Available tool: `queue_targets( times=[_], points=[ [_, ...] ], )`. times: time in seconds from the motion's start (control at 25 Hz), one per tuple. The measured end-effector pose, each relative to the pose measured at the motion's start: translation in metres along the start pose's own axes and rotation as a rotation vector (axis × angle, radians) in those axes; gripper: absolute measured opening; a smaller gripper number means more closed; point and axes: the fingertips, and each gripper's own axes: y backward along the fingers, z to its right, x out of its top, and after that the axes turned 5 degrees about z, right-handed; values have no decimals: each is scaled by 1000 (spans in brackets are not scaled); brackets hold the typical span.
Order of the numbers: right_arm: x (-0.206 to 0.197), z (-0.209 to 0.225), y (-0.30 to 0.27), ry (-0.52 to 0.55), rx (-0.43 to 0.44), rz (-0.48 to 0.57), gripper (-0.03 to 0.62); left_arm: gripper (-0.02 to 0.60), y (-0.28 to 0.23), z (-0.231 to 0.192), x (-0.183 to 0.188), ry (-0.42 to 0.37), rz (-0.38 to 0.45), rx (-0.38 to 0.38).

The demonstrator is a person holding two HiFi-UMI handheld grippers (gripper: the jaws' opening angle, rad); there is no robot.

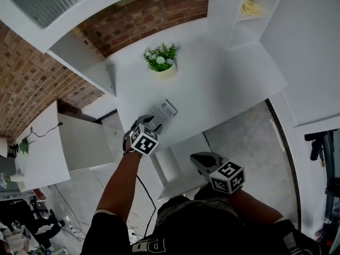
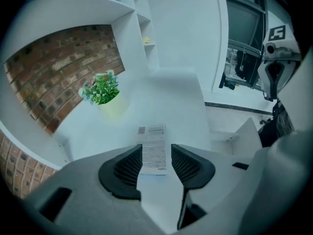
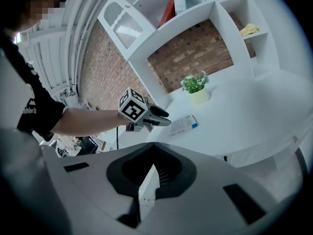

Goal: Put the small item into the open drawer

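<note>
Left tongs (image 2: 156,150) are spread apart, the box (image 1: 165,111) between their tips. Right tongs (image 3: 151,148) are squeezed together, empty, beside the drawer (image 1: 172,170).

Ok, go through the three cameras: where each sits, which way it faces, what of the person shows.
Head view: on the person's head, looking steeply down at the table; both forearms, left claw and right claw show.
Left gripper view: on the left claw, facing along its open jaws at the box; the right claw shows upper right.
Right gripper view: on the right claw, shut on the drawer edge, facing across the table; the left forearm shows.
All three share the box and the plant.
</note>
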Motion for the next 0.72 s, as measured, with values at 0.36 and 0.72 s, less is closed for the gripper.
queue_targets(
  times=[0.36,0.72],
  points=[
    [-13,11,8,-14,16,-38,5,309,-51,-9,-11,38,-101,-59],
    [-14,31,18,-35,-10,-37,5,393,-71,-23,-20,85,-171,-78]
  ],
)
